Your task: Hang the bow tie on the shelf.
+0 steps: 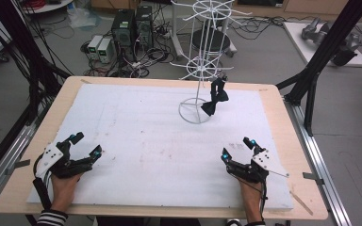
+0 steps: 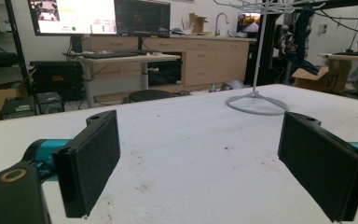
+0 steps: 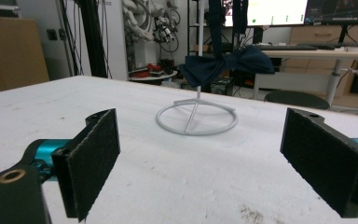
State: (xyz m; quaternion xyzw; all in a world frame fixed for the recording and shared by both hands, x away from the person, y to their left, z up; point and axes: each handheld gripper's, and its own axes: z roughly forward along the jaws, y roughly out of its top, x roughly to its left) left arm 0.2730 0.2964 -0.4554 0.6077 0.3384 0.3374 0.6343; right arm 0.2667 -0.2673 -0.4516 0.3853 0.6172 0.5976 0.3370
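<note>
Navy bow tie [image 3: 226, 66], white wire rack [image 1: 202, 56], white mat [image 1: 146, 141], black-and-white striped sleeve [image 1: 52, 218].

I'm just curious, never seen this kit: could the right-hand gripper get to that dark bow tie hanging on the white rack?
Probably yes. The right gripper is open, and bare table lies between it and the bow tie, which hangs from the rack above its ring base.

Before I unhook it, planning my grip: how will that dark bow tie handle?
The bow tie looks like soft cloth dangling by its strap from the wire rack, so probably floppy and light. The slim rack may tip if tugged.
</note>
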